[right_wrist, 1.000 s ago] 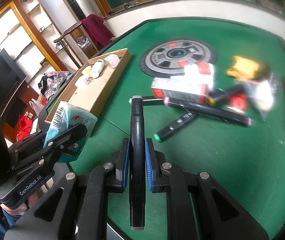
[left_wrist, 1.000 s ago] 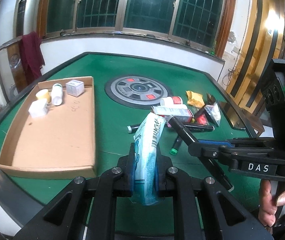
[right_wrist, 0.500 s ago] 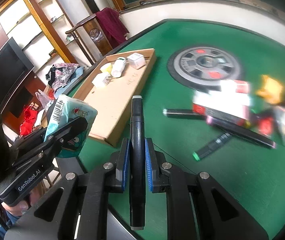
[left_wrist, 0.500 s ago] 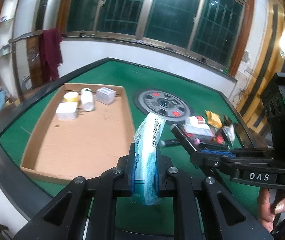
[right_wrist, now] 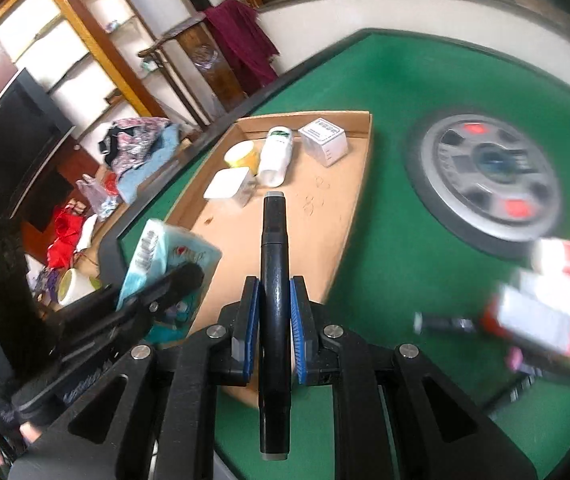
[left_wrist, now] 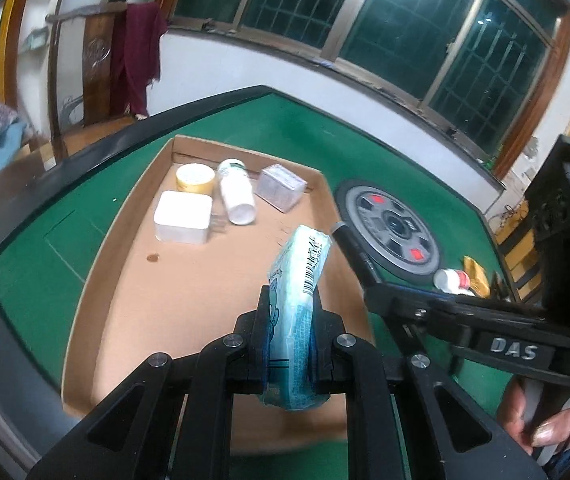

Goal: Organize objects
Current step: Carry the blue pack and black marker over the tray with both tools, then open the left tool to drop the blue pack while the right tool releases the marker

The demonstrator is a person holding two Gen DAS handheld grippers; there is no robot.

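Note:
My left gripper (left_wrist: 288, 340) is shut on a light blue tissue pack (left_wrist: 297, 280) and holds it above the near part of the shallow cardboard tray (left_wrist: 105, 256). My right gripper (right_wrist: 273, 320) is shut on a black marker (right_wrist: 273, 280), held over the tray's near right edge (right_wrist: 349, 216). In the left wrist view the right gripper (left_wrist: 381, 292) and its marker (left_wrist: 351, 246) show just right of the pack. In the right wrist view the left gripper (right_wrist: 165, 288) with the pack (right_wrist: 165, 256) shows at left.
In the tray's far end lie a white lidded box (left_wrist: 183, 216), a yellow tub (left_wrist: 195, 178), a white bottle (left_wrist: 237, 196) and a small grey box (left_wrist: 281, 188). A round grey disc (left_wrist: 393, 228) sits mid-table. Markers and packages (right_wrist: 537, 316) lie blurred on the green felt at right.
Both grippers have moved left from the pile of objects, and now hang over the cardboard tray, each still holding its object.

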